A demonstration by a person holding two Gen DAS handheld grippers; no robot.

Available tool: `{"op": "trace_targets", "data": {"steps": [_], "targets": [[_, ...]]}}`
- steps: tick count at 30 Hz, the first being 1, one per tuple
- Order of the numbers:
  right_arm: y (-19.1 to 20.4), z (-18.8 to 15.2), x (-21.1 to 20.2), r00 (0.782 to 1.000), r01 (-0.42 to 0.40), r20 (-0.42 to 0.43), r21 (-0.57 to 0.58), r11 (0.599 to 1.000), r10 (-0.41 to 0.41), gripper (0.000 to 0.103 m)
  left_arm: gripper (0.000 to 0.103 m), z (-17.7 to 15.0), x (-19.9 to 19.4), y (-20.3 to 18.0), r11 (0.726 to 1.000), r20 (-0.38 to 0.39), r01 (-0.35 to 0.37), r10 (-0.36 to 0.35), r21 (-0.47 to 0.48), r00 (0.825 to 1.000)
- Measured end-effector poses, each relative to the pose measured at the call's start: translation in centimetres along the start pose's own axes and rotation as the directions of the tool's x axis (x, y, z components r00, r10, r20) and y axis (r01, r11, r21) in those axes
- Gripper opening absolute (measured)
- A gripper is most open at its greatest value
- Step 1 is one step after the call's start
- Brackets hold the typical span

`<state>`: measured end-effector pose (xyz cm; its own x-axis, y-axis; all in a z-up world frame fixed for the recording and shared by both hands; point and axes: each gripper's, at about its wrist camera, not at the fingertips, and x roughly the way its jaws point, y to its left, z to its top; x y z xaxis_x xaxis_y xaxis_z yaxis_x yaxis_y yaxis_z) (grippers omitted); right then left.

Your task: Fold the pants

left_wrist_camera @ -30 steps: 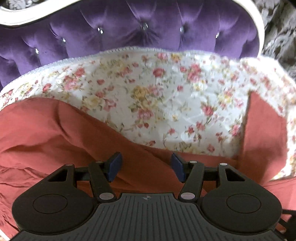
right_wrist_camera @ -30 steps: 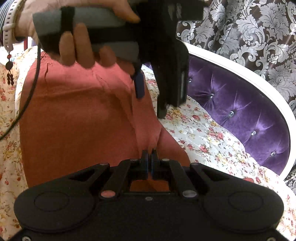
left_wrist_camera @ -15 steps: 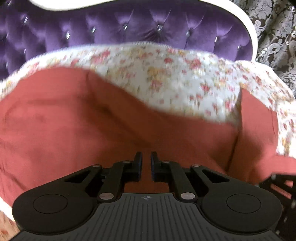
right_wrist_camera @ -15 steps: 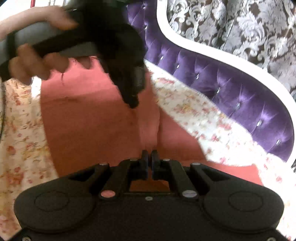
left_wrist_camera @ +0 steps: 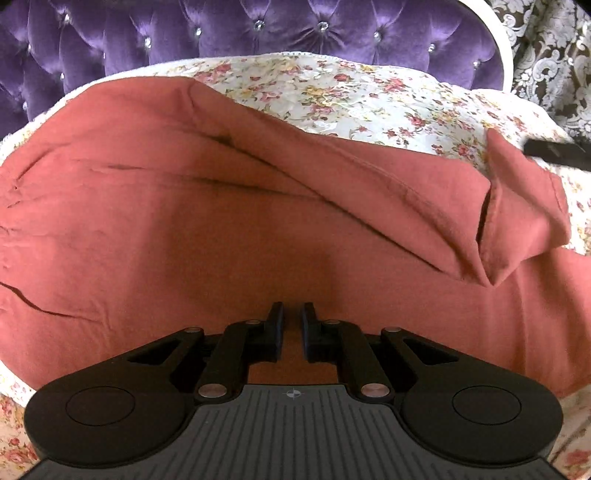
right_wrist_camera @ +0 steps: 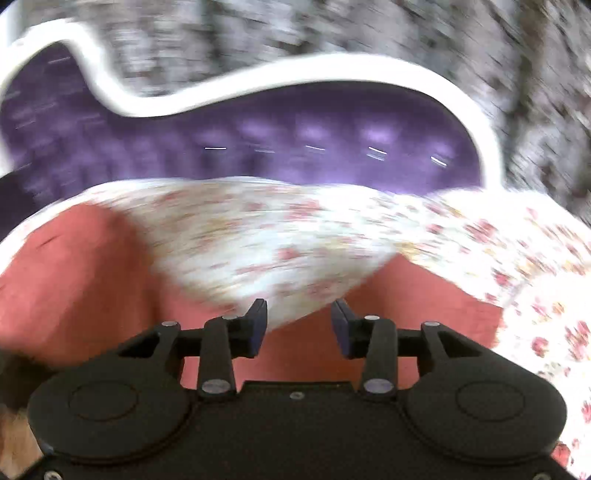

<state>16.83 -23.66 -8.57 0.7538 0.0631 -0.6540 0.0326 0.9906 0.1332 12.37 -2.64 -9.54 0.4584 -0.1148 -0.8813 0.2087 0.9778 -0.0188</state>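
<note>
Rust-red pants lie spread on a floral bedspread, with one leg folded across and its cuff turned up at the right. My left gripper sits low over the pants, its jaws nearly closed with a narrow gap and red cloth showing between them; whether it pinches the cloth I cannot tell. My right gripper is open and empty above the pants and the bedspread; that view is motion-blurred. A black part of the right gripper shows at the left wrist view's right edge.
A purple tufted headboard with a white frame stands behind the bed. Patterned grey curtain hangs to the right. Bare floral bedspread lies beyond and right of the pants.
My left gripper closed from wide open to nearly shut and moved down onto the pants. My right gripper let go of the cloth, opened, and swung to face the headboard.
</note>
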Motion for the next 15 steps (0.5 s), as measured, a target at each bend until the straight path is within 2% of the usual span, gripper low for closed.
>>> {"op": "trace_targets", "data": {"steps": [4, 8, 9, 11, 12, 14, 15], "targets": [[-0.5, 1.6, 5.3, 0.988, 0.144, -0.068, 0.082, 0.986, -0.139, 0.053, 0.01, -0.3, -0.1, -0.5, 0.999, 0.016, -0.026, 0.026, 0.025, 1.0], [-0.8, 1.1, 8.3, 0.955, 0.254, -0.185, 0.102, 0.962, -0.233, 0.052, 0.01, -0.5, -0.2, -0.3, 1.0, 0.018, -0.021, 0.021, 0.014, 1.0], [-0.8, 0.9, 8.1, 0.956, 0.263, -0.16, 0.093, 0.96, -0.246, 0.05, 0.01, -0.5, -0.2, -0.2, 1.0, 0.018, -0.015, 0.015, 0.01, 1.0], [-1.2, 0.6, 7.2, 0.957, 0.259, -0.163, 0.096, 0.961, -0.241, 0.027, 0.01, -0.5, -0.2, 0.1, 1.0, 0.017, 0.002, -0.002, 0.0, 1.0], [-1.9, 0.7, 6.7, 0.966, 0.223, -0.164, 0.123, 0.967, -0.202, 0.008, 0.01, -0.5, -0.2, 0.3, 1.0, 0.015, 0.011, -0.011, -0.005, 1.0], [-3.2, 0.7, 4.4, 0.978, 0.182, -0.137, 0.195, 0.964, -0.157, 0.007, 0.01, -0.3, -0.1, 0.5, 1.0, 0.01, 0.023, -0.022, -0.01, 1.0], [-3.7, 0.6, 2.7, 0.981, 0.179, -0.104, 0.207, 0.962, -0.161, 0.007, 0.01, -0.3, -0.1, 0.6, 1.0, 0.007, 0.027, -0.027, -0.011, 1.0]]}}
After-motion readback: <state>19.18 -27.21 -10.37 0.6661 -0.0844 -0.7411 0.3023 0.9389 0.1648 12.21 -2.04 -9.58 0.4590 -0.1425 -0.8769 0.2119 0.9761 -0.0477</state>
